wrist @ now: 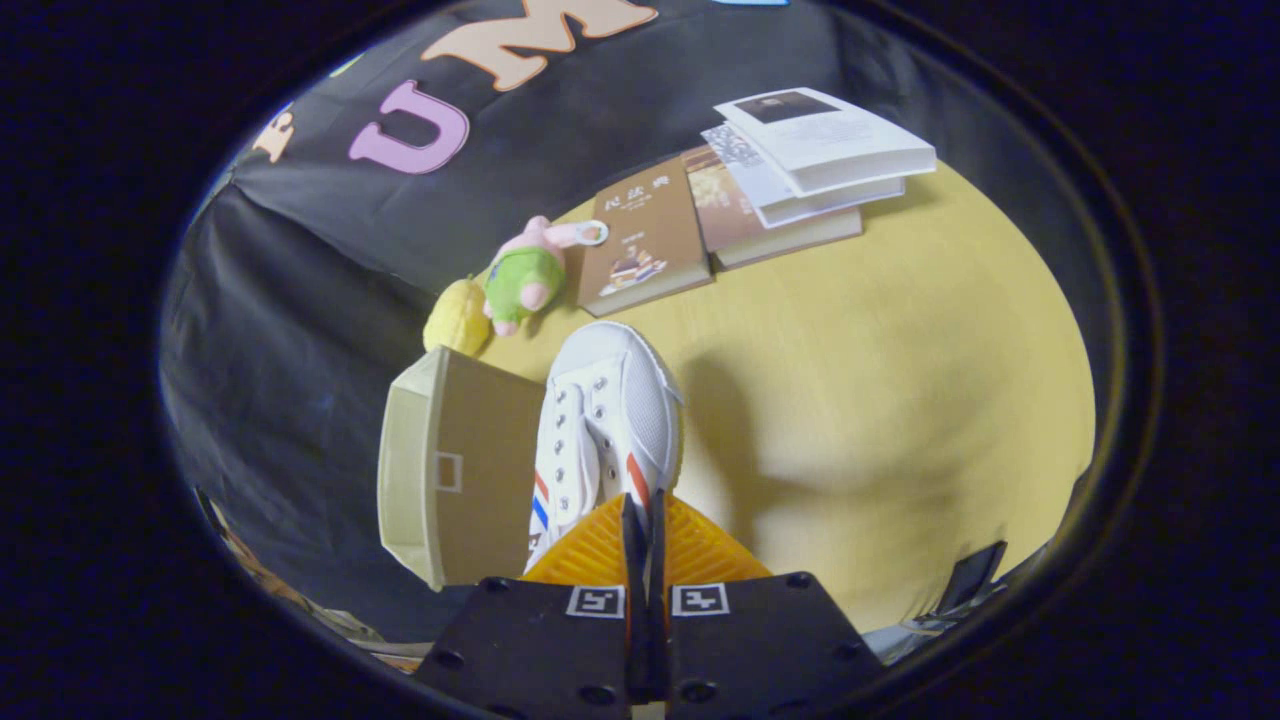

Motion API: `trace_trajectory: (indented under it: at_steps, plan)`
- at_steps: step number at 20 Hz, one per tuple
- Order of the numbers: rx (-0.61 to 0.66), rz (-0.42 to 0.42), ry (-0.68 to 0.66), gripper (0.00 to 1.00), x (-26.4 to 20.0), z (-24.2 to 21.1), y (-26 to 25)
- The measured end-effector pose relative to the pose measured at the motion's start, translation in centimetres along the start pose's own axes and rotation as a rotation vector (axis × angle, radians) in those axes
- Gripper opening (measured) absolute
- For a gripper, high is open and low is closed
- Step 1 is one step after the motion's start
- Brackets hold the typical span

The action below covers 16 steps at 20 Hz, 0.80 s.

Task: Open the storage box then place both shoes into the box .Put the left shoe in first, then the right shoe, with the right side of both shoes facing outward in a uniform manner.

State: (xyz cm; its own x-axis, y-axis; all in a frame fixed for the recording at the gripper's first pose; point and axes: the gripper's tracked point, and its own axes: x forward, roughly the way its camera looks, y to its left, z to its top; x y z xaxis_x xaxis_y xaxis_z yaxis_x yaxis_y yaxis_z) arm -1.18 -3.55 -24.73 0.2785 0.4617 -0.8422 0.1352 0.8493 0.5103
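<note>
Your gripper (pixel 641 520) pinches a white shoe (pixel 600 430) at its heel, fingers pressed nearly together, just beside the open box (pixel 455 465); no shoe seems boxed yet, both placements apparently remain.

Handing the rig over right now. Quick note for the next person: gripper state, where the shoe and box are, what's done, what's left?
Gripper: fingers nearly together, apparently pinching the heel end of the white shoe; the contact itself is hidden, so treat the grip as likely, not sure.
White shoe: just ahead of the fingers, toe pointing away toward the books, looks lifted above the table.
Storage box: directly beside the shoe, toward the plush toy; open or shut can't be told from here.
Done: a shoe picked up, it seems.
Left: get this shoe into the box, then the second one, right sides facing outward.
</note>
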Motion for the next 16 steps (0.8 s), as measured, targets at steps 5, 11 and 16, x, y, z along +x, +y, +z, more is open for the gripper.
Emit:
trace_trajectory:
  at_steps: [5,11,16]
  plan:
    - [-0.017,0.042,-0.019,0.03,-0.5,-0.2,5.0]
    - [-0.024,0.086,-0.048,0.03,-0.6,-0.5,11.2]
    - [-0.045,0.111,-0.063,0.03,0.2,-1.4,16.0]
